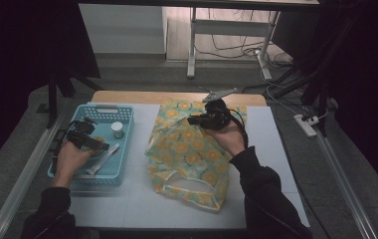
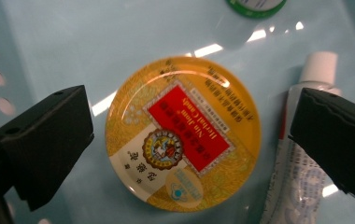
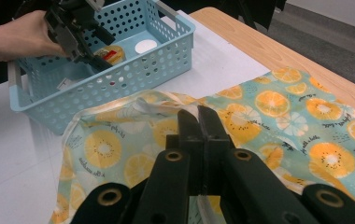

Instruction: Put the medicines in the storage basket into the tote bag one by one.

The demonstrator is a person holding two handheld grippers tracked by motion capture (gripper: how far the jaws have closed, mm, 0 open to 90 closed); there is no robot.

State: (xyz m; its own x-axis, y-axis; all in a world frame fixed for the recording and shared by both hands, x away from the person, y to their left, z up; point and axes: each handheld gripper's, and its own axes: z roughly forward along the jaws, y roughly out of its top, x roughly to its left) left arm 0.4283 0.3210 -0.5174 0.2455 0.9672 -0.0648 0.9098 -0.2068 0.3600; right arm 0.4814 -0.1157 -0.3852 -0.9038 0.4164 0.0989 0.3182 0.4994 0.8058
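Left tongs (image 2: 189,135) are hanging spread around a round yellow "Herbal Candy" tin (image 2: 183,134) (white tube (image 2: 301,154) alongside); right tongs (image 3: 199,122) are pinching the lemon-print fabric bag (image 3: 278,116).

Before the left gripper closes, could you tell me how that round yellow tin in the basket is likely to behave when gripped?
The round yellow tin lies flat on its face, so it probably won't roll. Its glossy lid and curved rim look slippery, so the open left gripper may slide off unless its jaws meet the sides squarely. It looks rigid and likely light; a nudge could push it across the smooth basket floor toward the tube.
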